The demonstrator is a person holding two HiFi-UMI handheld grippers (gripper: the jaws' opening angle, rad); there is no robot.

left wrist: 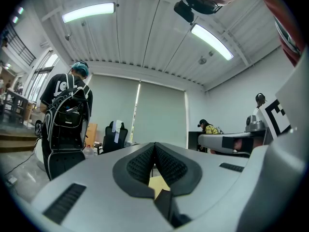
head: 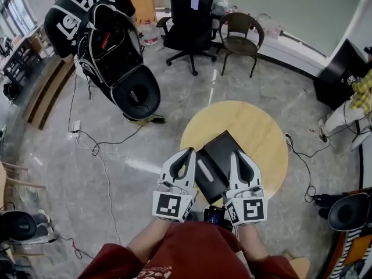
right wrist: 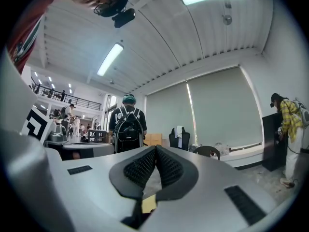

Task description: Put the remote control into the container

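Note:
On the round wooden table (head: 258, 132) stands a black container (head: 222, 150). A pale, narrow bar that looks like the remote control (head: 204, 170) lies on its dark near part. My left gripper (head: 188, 153) hovers at the container's left edge, and its jaws are pressed together with nothing between them (left wrist: 154, 147). On the container's right side my right gripper (head: 236, 155) is shut and empty too (right wrist: 155, 150). Both point away from me, roughly level, above the table. A corner of the black container (left wrist: 166, 207) and a bit of table show below the left jaws.
A person with a black backpack (head: 87, 10) stands at the far left beside a black bag with a round opening (head: 136, 92). A black office chair (head: 192, 22) and a brown chair (head: 241, 34) stand beyond the table. Cables (head: 99, 150) trail over the floor. Another person (head: 354, 103) is at the right.

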